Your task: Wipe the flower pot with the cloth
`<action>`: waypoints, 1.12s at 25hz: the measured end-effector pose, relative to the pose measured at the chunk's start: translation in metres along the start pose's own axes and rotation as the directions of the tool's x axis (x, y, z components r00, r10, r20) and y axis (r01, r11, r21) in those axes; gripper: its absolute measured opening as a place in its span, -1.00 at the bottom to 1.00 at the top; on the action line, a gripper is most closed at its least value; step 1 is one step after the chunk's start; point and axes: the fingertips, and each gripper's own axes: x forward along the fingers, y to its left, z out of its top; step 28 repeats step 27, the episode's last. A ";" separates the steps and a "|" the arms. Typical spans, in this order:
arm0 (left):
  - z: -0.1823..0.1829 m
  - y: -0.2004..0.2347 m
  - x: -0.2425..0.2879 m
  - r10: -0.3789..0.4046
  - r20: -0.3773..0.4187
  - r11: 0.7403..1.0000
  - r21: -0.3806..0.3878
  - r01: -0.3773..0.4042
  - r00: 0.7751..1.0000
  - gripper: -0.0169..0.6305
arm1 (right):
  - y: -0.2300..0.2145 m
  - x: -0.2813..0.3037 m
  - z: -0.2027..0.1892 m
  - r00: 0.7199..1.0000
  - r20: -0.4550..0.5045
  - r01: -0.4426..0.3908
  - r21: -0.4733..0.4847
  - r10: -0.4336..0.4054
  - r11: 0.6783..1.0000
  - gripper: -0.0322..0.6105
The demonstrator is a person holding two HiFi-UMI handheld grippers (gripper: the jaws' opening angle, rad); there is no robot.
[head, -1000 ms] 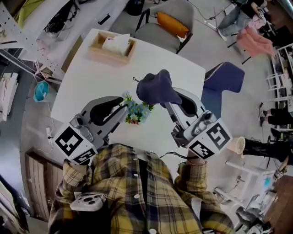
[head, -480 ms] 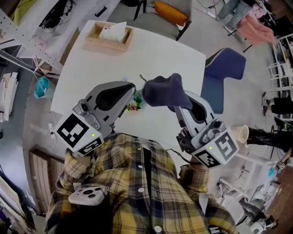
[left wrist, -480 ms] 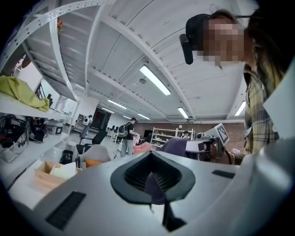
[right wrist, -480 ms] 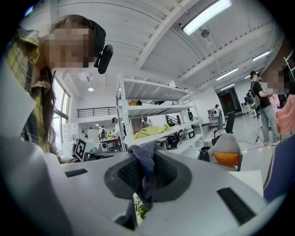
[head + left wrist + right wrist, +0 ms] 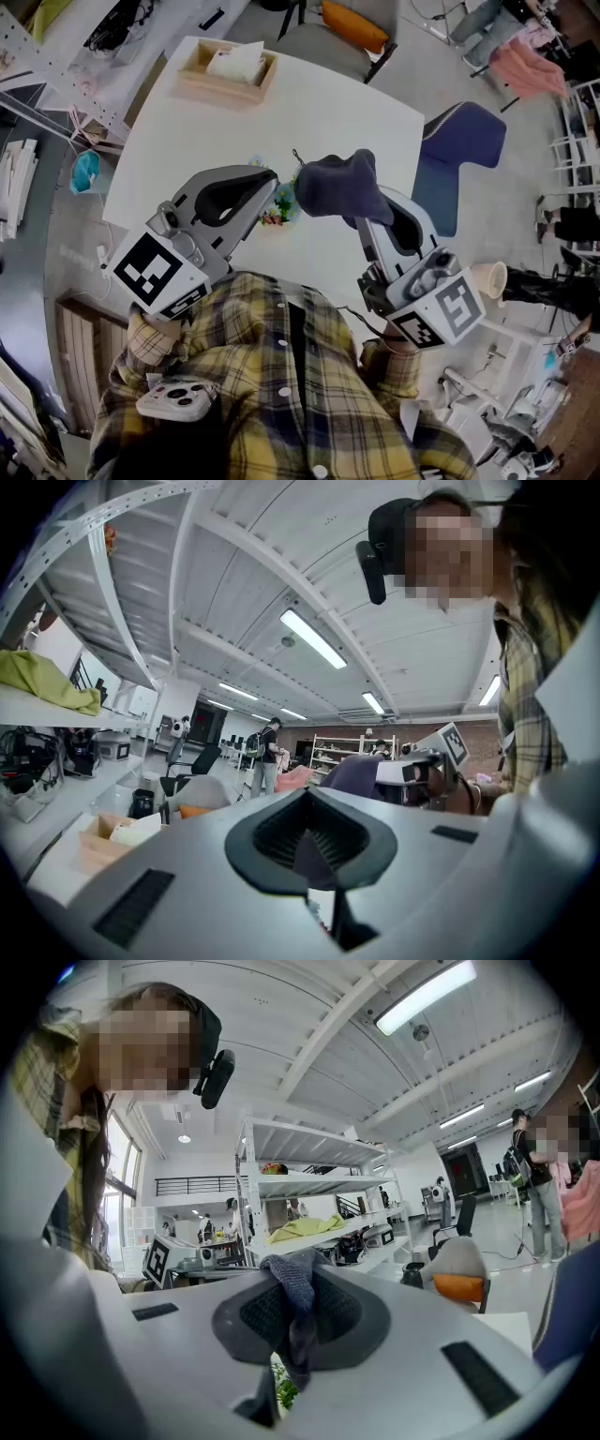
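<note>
The flower pot (image 5: 278, 214) is a small plant with pale blue flowers, standing on the white table (image 5: 347, 112). Most of it is hidden under my left gripper (image 5: 272, 187). That gripper's jaws are shut together on the plant, and a dark sliver shows between its pads (image 5: 281, 841) in the left gripper view. My right gripper (image 5: 361, 214) is shut on a dark blue cloth (image 5: 336, 186), which bunches up just right of the flowers. In the right gripper view the cloth (image 5: 292, 1288) hangs between the pads, with green leaves (image 5: 284, 1393) below.
A wooden tissue box (image 5: 225, 73) sits at the table's far left. Beyond the table stands a grey chair with an orange cushion (image 5: 349, 21), and a blue chair (image 5: 464, 150) is at the right. Shelving lines the left side.
The left jaws stood open around the flowers a second ago and are now shut on them. The right gripper with the cloth has shifted slightly to the right of the plant.
</note>
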 end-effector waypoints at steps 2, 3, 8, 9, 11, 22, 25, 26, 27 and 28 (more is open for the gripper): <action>0.001 0.000 0.001 0.006 -0.002 1.000 0.003 -0.006 1.000 -0.92 | 0.001 0.001 0.001 1.000 -0.002 -0.004 -0.004 0.004 1.000 -0.85; 0.002 -0.001 0.002 0.007 -0.002 1.000 0.007 -0.007 1.000 -0.92 | 0.001 0.001 0.001 1.000 -0.004 -0.005 -0.003 0.005 1.000 -0.85; 0.007 0.001 0.007 -0.011 -0.024 0.999 0.039 0.012 1.000 -0.92 | -0.001 0.000 -0.001 1.000 -0.012 -0.005 0.001 0.005 1.000 -0.85; 0.009 0.000 0.008 -0.016 -0.030 0.999 0.050 0.018 0.999 -0.92 | -0.001 0.000 -0.002 1.000 -0.017 -0.007 0.003 0.007 1.000 -0.85; 0.015 0.000 0.011 -0.021 -0.028 0.996 0.081 0.023 0.999 -0.92 | -0.002 0.000 -0.005 1.000 -0.029 -0.009 0.007 0.010 1.000 -0.85; 0.027 0.008 0.016 -0.007 -0.072 0.990 0.142 0.017 0.997 -0.92 | -0.006 0.000 -0.012 0.998 -0.057 -0.014 0.024 0.015 1.000 -0.85; 0.027 0.009 0.019 -0.014 -0.071 0.990 0.141 0.024 0.997 -0.92 | -0.009 -0.002 -0.013 0.998 -0.054 -0.009 0.012 0.010 1.000 -0.85; 0.027 0.010 0.020 -0.017 -0.071 0.989 0.142 0.027 0.997 -0.92 | -0.010 -0.002 -0.013 0.999 -0.053 -0.007 0.008 0.007 1.000 -0.85; 0.026 0.010 0.021 -0.021 -0.071 0.989 0.143 0.031 0.997 -0.92 | -0.011 -0.003 -0.012 0.999 -0.052 -0.004 0.004 0.004 1.000 -0.85; 0.026 0.010 0.021 -0.021 -0.071 0.989 0.143 0.031 0.997 -0.92 | -0.011 -0.003 -0.012 0.999 -0.052 -0.004 0.004 0.004 1.000 -0.85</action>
